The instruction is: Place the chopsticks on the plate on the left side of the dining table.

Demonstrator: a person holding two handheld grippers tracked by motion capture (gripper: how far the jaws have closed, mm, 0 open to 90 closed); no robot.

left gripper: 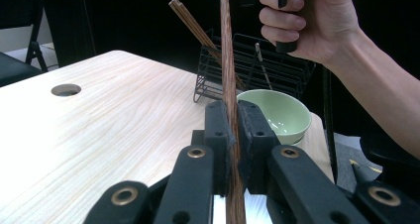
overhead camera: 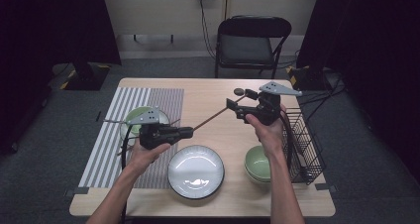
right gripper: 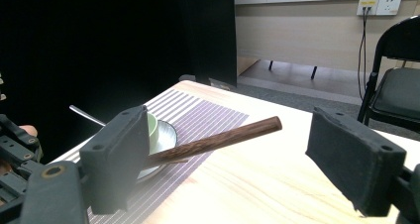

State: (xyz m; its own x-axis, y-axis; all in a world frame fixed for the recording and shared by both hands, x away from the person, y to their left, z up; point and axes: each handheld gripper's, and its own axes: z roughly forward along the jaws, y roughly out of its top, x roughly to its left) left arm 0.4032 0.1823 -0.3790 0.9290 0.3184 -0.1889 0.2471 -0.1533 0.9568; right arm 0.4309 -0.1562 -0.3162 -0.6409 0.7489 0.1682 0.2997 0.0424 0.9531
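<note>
A dark wooden chopstick [overhead camera: 213, 117] hangs level above the table between both hands. My left gripper [overhead camera: 189, 131] is shut on its near end; in the left gripper view the chopstick [left gripper: 228, 75] runs up from between the closed pads. My right gripper [overhead camera: 236, 110] is open at the stick's far end. In the right gripper view the chopstick [right gripper: 218, 140] lies between the wide-apart jaws, close by the left pad and well clear of the right one. My right gripper [right gripper: 237, 159] holds nothing.
A white plate [overhead camera: 195, 172] sits near the front edge, stacked green bowls [overhead camera: 258, 163] to its right. A black wire rack [overhead camera: 303, 144] with more chopsticks [left gripper: 198, 30] stands at the right edge. On the striped placemat [overhead camera: 114, 135] sits a green bowl [overhead camera: 138, 117].
</note>
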